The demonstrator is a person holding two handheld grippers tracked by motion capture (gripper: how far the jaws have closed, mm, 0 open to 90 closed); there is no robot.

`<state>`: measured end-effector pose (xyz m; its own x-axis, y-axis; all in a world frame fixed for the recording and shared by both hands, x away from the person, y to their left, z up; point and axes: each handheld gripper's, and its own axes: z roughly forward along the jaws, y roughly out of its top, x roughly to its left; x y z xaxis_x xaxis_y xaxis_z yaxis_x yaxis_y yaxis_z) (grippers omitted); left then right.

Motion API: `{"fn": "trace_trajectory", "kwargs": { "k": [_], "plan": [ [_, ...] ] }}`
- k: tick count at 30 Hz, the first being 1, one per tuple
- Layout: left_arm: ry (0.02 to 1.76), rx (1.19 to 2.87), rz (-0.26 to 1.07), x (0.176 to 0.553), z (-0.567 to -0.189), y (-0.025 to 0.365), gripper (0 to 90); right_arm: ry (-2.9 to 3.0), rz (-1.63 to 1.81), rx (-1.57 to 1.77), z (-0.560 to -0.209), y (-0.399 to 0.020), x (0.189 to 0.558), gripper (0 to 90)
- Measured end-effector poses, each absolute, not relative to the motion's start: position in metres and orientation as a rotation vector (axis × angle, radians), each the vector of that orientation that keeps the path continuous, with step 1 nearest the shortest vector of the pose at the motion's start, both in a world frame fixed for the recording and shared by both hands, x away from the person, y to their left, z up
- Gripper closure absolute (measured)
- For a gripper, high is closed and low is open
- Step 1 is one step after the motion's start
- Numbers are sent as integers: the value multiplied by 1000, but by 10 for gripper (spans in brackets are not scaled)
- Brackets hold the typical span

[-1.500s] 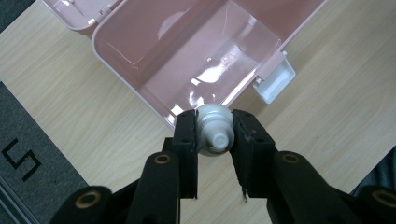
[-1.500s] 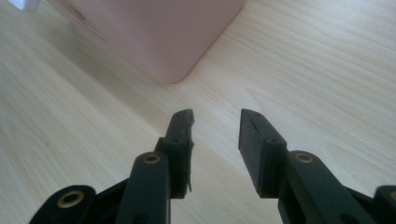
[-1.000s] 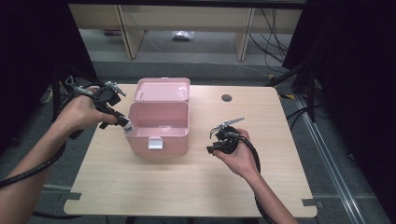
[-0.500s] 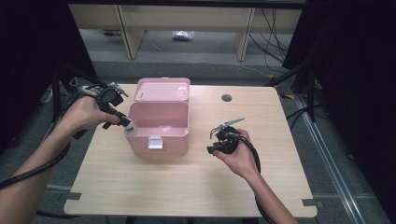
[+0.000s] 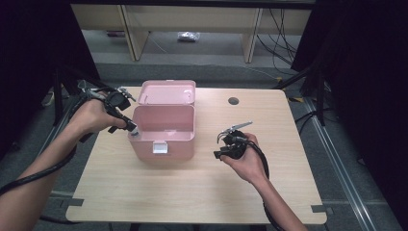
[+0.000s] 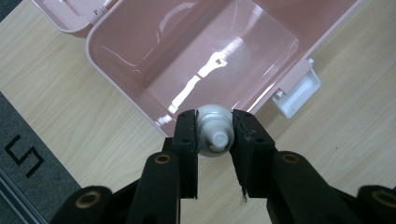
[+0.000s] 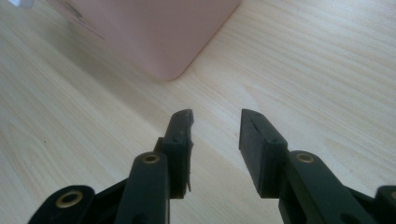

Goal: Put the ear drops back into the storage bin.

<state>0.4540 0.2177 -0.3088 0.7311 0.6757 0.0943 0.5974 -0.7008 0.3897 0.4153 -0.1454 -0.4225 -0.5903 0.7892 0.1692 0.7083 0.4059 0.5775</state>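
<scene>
Left gripper (image 6: 214,133) clamps a small round white bottle (image 6: 214,130) (glossy, capped) over the near-left rim of the open pink plastic box (image 6: 210,51). Right gripper (image 7: 215,128) hangs open and empty above the pale woodgrain table (image 7: 303,60), near the box's rounded corner.

Your left gripper (image 6: 214,135) has matte black jaws with flat rectangular pads, a small screw hole in each, and brass-ringed rivets at the link joints. Your right gripper (image 7: 215,128) matches it (frayed edge on one pad). Black cables trail from both; your forearms are bare, no sleeves.
</scene>
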Motion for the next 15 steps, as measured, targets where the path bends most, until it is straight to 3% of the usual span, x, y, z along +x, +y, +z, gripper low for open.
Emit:
{"fn": "trace_trajectory", "kwargs": {
  "k": [15],
  "plan": [
    [1036, 2648, 292, 463, -321, 214, 716, 2523, 938, 1353, -422, -147, 415, 650]
  ]
}}
